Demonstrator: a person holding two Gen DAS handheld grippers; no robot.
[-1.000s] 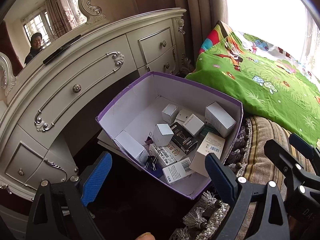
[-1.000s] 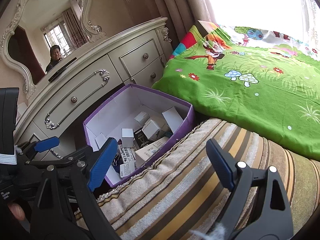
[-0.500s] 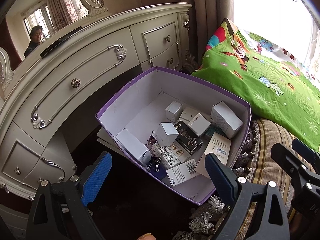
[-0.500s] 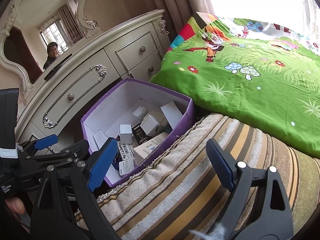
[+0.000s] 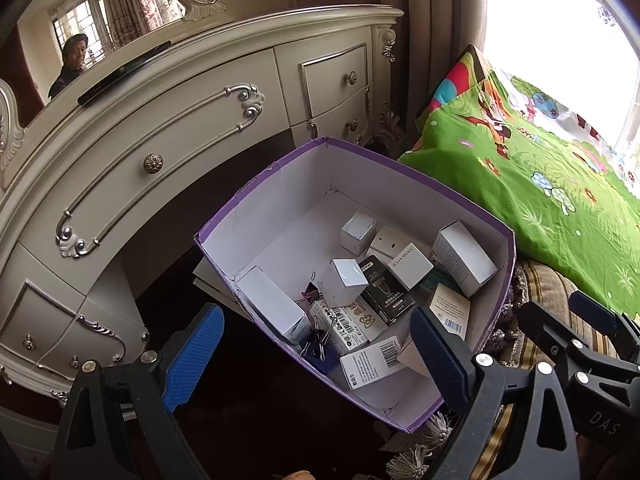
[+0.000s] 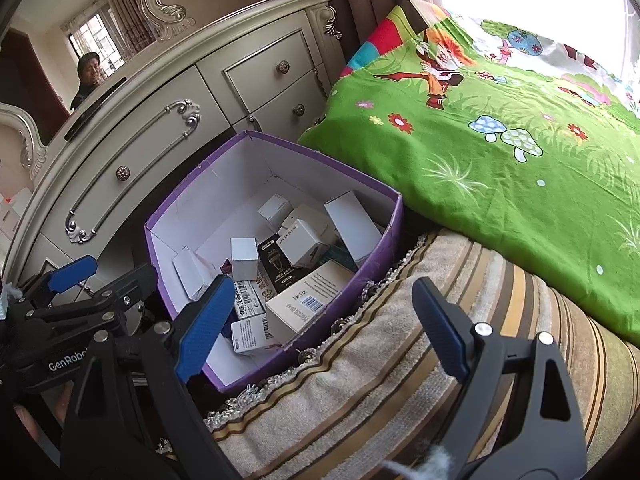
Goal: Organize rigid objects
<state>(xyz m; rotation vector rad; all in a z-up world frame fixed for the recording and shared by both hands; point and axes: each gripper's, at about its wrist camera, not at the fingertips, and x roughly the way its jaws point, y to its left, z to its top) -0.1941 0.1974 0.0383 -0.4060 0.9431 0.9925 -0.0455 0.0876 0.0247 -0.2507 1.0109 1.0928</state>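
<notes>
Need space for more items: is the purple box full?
Not full. The purple box holds small cartons only at its near end; bare white floor shows behind them.

One purple box (image 5: 416,184) holds about ten small cartons (image 5: 344,282), one black carton (image 5: 386,294) and two clips (image 5: 316,346).

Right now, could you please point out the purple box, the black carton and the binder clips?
purple box (image 5: 256,184): left wrist view, rim of its far left wall.
black carton (image 5: 386,292): left wrist view, printed top face.
binder clips (image 5: 316,346): left wrist view, the dark clip body.
</notes>
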